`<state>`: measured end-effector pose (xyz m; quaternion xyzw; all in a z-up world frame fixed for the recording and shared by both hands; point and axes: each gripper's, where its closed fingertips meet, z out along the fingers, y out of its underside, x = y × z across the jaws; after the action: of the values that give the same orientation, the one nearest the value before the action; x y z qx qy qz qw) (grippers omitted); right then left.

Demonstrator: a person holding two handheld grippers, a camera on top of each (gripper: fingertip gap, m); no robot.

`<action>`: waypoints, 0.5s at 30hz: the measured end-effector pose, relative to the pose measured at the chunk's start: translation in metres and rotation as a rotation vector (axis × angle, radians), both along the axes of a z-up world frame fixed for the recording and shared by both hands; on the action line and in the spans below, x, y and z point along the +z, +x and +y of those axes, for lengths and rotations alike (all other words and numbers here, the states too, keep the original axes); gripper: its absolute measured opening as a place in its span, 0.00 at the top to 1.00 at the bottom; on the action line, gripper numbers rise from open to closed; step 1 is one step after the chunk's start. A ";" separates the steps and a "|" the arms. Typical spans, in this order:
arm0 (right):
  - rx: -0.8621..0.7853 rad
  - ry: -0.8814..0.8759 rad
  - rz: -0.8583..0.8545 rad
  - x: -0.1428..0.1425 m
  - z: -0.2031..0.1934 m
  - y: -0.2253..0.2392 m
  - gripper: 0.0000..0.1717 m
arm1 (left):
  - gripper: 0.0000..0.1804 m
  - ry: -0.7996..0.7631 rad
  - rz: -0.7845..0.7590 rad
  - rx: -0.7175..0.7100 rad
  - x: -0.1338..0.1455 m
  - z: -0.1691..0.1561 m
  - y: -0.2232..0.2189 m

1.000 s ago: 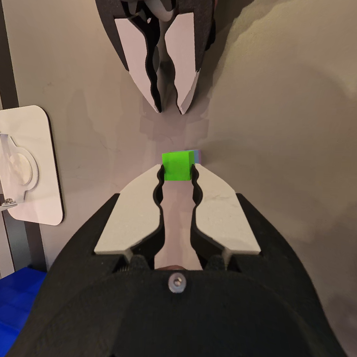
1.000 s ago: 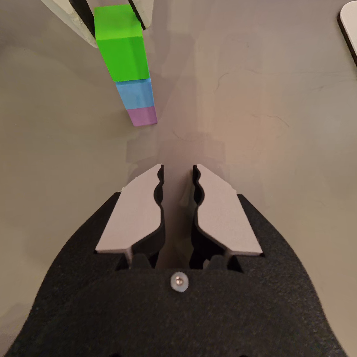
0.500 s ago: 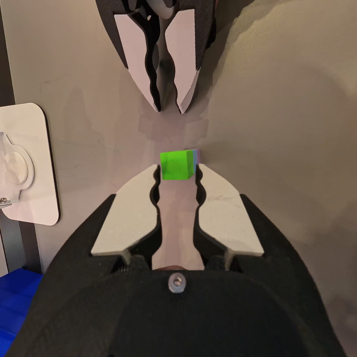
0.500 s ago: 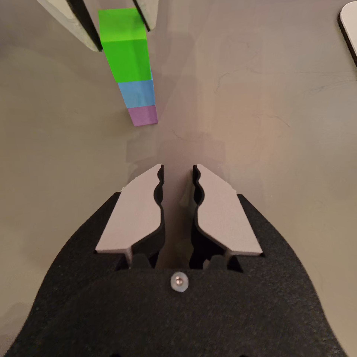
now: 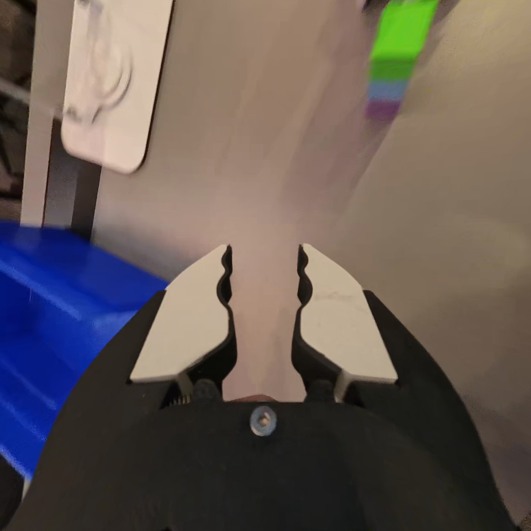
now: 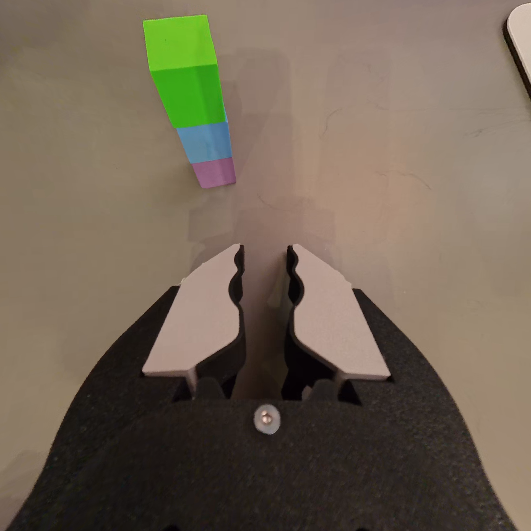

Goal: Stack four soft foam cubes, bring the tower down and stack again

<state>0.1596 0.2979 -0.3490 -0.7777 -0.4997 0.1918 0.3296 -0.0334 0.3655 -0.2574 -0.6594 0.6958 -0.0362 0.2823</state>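
A tower of foam cubes (image 6: 198, 115) stands free on the grey table (image 6: 373, 172), with green on top, light blue under it and purple at the bottom. It also shows blurred at the top right of the left wrist view (image 5: 393, 57). My left gripper (image 5: 264, 250) is open and empty, drawn back from the tower and off to its left. My right gripper (image 6: 265, 250) is open with a narrow gap and empty, over bare table below and to the right of the tower.
A white plate with a clear holder (image 5: 115, 86) lies at the table's left edge, and its corner shows in the right wrist view (image 6: 521, 43). A blue bin (image 5: 57, 301) sits beside the table at the left. Some 25 cm of space lies between my two pairs of fingers.
My left gripper opened, let go of the green top cube and pulled back and away to the left. The tower stays standing. My right gripper has not moved.
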 end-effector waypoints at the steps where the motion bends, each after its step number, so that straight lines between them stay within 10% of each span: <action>1: -0.001 0.000 0.000 0.000 0.000 0.000 0.84 | 0.76 0.015 0.021 0.050 -0.004 0.011 -0.019; 8: -0.005 -0.004 0.007 0.000 0.001 0.000 0.84 | 0.74 0.024 -0.009 0.465 -0.034 0.070 -0.102; 15: -0.003 -0.003 0.011 0.001 0.000 0.000 0.84 | 0.76 0.047 0.028 0.454 -0.072 0.097 -0.117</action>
<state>0.1598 0.2981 -0.3480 -0.7778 -0.4965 0.1964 0.3315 -0.1508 0.4623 -0.3293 -0.7927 0.5342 0.0538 0.2887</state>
